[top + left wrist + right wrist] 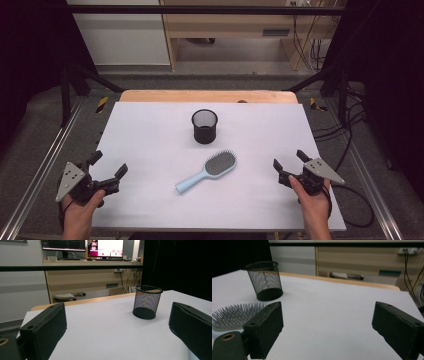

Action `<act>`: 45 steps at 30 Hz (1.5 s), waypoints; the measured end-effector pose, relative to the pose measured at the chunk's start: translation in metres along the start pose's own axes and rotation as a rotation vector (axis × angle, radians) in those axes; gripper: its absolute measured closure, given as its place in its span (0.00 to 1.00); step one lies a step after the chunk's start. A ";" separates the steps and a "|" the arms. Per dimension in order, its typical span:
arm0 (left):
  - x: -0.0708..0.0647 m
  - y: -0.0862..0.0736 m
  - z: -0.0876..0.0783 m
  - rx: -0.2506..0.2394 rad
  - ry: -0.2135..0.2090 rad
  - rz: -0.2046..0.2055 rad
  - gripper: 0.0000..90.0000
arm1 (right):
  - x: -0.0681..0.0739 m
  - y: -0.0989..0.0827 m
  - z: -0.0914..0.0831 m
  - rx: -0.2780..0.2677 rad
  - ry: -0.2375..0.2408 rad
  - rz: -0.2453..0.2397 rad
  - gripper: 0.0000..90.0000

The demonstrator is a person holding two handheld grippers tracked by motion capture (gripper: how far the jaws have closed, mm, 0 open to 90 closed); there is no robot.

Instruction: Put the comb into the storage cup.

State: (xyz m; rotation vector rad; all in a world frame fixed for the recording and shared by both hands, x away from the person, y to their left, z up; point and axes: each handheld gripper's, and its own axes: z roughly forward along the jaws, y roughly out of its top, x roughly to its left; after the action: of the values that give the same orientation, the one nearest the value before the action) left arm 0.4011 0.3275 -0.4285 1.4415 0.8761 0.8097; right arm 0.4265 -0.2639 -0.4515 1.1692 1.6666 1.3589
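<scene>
Left gripper (109,165): at 8 o'clock on the table's near left edge, jaws spread, nothing between them.
Right gripper (290,161): at 4 o'clock on the near right side, jaws spread, nothing between them.
Brush (207,171): lies flat at the table's centre, between the grippers and well apart from both, bristles up, handle toward 7 o'clock.
Cup (204,126): black mesh, upright, at 12 o'clock just beyond the brush head.
Table (150,125): white top.

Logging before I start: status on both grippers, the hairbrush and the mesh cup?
Left gripper and right gripper open, empty, at the table's near corners. Hairbrush flat, bristles up, centre. Mesh cup upright behind it. Nothing in the way.
</scene>
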 end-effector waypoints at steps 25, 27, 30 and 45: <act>-0.003 -0.003 0.002 0.030 0.007 -0.007 0.02 | 0.023 0.033 0.035 0.141 0.005 -0.051 0.74; -0.003 -0.004 0.002 0.033 0.008 -0.005 0.02 | 0.028 0.037 0.042 0.165 0.018 -0.073 0.82; -0.003 -0.004 0.002 0.036 0.008 -0.004 0.02 | 0.033 0.040 0.050 0.193 0.038 -0.081 0.88; -0.006 -0.006 0.006 0.065 -0.001 0.000 0.03 | 0.070 0.032 0.111 0.384 0.117 -0.103 1.00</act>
State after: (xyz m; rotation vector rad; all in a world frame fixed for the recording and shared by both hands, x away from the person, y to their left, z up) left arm 0.4031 0.3196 -0.4344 1.4984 0.9089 0.7867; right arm 0.5087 -0.1566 -0.4425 1.2102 2.1082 1.0901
